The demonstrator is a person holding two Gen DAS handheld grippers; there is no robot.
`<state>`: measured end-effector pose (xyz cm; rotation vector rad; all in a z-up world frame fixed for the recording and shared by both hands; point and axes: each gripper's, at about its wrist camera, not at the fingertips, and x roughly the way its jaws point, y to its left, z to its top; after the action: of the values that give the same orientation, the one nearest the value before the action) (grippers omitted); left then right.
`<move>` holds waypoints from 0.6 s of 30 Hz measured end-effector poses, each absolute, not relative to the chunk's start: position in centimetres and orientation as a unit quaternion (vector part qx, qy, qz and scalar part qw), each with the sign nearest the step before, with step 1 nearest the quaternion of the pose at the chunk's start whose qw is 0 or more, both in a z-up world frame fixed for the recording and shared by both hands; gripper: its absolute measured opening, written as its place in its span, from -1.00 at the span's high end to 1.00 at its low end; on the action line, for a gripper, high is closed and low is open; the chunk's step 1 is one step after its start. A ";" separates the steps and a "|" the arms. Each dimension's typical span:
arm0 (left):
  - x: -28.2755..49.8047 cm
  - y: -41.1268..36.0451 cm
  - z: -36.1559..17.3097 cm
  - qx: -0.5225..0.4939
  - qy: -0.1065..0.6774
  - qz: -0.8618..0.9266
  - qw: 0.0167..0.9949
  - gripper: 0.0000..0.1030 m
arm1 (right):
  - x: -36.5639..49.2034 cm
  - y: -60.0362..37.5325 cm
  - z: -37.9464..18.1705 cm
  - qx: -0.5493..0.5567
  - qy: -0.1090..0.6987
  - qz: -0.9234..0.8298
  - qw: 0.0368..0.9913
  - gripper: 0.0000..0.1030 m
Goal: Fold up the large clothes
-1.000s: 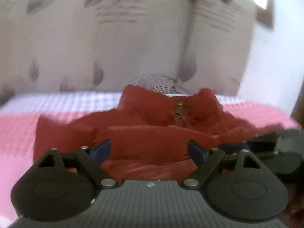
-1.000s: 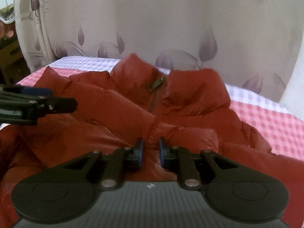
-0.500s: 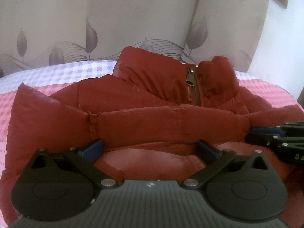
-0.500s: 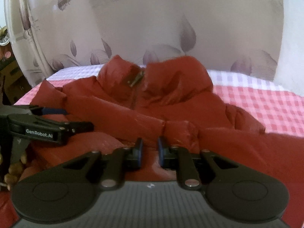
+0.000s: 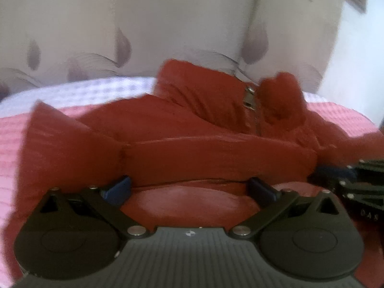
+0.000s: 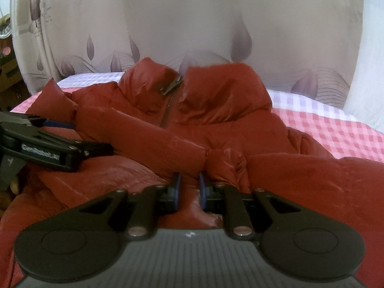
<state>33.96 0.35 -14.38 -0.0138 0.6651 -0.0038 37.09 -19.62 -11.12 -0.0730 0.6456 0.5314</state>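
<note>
The red puffer jacket (image 6: 216,124) is lying on the checked bed (image 6: 336,132), collar away from both claws, with one sleeve (image 5: 216,160) folded crosswise right in front of them; the left claw (image 5: 189,189) has just opened all the way, nothing between its tips; the right claw (image 6: 188,188) looks nearly pressed together on a fold of jacket fabric near the sleeve's cuff, so it's closer to that end.

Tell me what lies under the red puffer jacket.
The red puffer jacket lies on a pink checked bedcover, which turns to a paler check toward the leaf-patterned headboard. One sleeve is folded across its front. What the jacket itself covers cannot be seen.
</note>
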 end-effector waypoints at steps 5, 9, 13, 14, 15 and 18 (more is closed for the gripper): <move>33.7 4.8 -12.6 -0.013 0.308 0.069 0.949 -0.91 | 37.0 -19.7 -11.1 -0.029 0.313 0.259 0.913 0.70; 35.8 9.1 -14.0 -0.061 0.357 0.103 0.927 -1.00 | 36.9 -19.7 -11.1 -0.026 0.310 0.260 0.914 0.70; 35.8 10.3 -14.9 -0.087 0.357 0.100 0.924 -1.00 | 36.9 -19.9 -11.2 -0.020 0.311 0.262 0.913 0.70; 35.7 9.9 -15.1 -0.076 0.355 0.102 0.926 -1.00 | 37.0 -20.0 -11.2 -0.017 0.313 0.263 0.912 0.70; 35.7 9.6 -15.2 -0.072 0.354 0.104 0.927 -1.00 | 37.1 -20.0 -11.2 -0.017 0.314 0.264 0.912 0.70; 35.6 9.3 -15.5 -0.057 0.353 0.105 0.928 -1.00 | 37.1 -20.0 -11.2 -0.018 0.316 0.264 0.911 0.70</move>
<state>35.64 9.28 -15.54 -0.1170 0.7242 0.2155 37.12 -19.97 -11.15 -0.0364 0.6515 0.5446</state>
